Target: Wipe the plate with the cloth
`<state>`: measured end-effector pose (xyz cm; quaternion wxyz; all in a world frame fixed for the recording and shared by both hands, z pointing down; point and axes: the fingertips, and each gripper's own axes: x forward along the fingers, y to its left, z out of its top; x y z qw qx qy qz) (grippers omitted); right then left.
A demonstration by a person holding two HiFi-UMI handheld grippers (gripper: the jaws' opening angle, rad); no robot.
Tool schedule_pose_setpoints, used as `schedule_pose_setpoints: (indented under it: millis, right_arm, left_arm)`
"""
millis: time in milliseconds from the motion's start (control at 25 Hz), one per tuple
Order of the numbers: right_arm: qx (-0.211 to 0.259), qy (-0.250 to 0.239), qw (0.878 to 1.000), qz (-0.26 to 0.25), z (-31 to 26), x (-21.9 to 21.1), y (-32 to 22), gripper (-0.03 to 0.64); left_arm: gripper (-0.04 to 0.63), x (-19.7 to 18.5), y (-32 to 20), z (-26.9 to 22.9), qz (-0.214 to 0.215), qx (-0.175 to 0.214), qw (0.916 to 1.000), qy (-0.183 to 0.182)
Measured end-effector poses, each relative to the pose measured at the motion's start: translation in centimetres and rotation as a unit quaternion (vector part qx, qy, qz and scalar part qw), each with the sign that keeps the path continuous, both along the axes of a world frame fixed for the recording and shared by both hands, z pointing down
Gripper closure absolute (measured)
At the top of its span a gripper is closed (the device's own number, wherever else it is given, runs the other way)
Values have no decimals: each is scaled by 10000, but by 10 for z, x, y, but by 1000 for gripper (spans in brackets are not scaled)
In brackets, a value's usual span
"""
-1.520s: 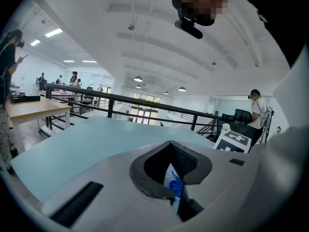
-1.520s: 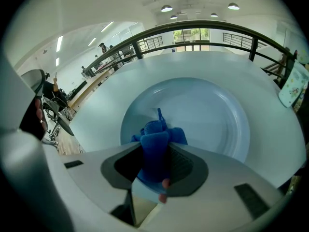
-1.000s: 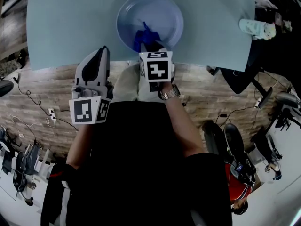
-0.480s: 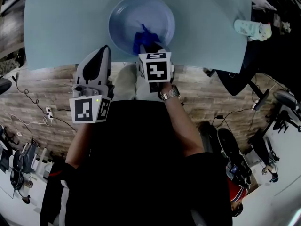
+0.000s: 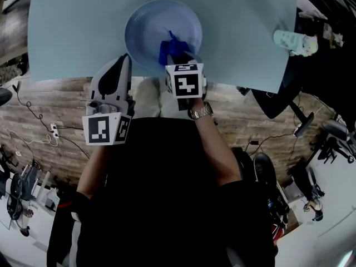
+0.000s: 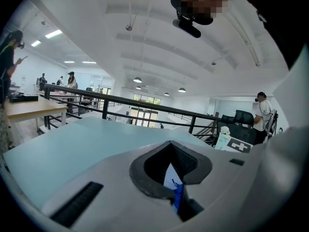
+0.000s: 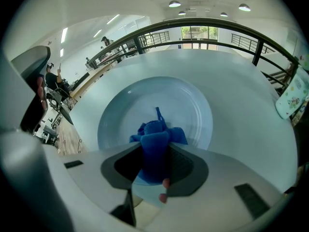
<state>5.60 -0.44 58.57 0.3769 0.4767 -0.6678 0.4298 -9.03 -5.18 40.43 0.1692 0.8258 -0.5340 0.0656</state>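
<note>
A pale blue plate (image 5: 150, 26) sits on the table near its front edge. My right gripper (image 5: 178, 59) reaches over the plate's near rim and is shut on a bunched blue cloth (image 5: 169, 48), which rests on the plate's near right part. In the right gripper view the cloth (image 7: 155, 134) fills the gap between the jaws of the right gripper (image 7: 155, 156), with the plate (image 7: 193, 105) beyond. My left gripper (image 5: 120, 63) hangs at the table's front edge, left of the plate, shut and holding nothing. The left gripper view shows the left gripper (image 6: 170, 166) with its jaws together.
The light blue table (image 5: 72, 26) ends just behind both grippers, with wood floor below. A white patterned bag (image 5: 290, 41) lies at the table's right edge and also shows in the right gripper view (image 7: 292, 96). A dark railing (image 7: 217, 25) runs beyond the table.
The right gripper and cloth have shifted a little to the right across the plate, from its near middle toward its near right. The left gripper has stayed where it was.
</note>
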Motion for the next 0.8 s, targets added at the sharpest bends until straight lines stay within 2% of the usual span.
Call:
schedule_pose_setpoints:
  millis: [800]
  right_arm:
    - [67,-90,9994,-326,2,31,-36,499]
  left_arm:
    - [594,25,-15,-11,-383,165,9990,-182]
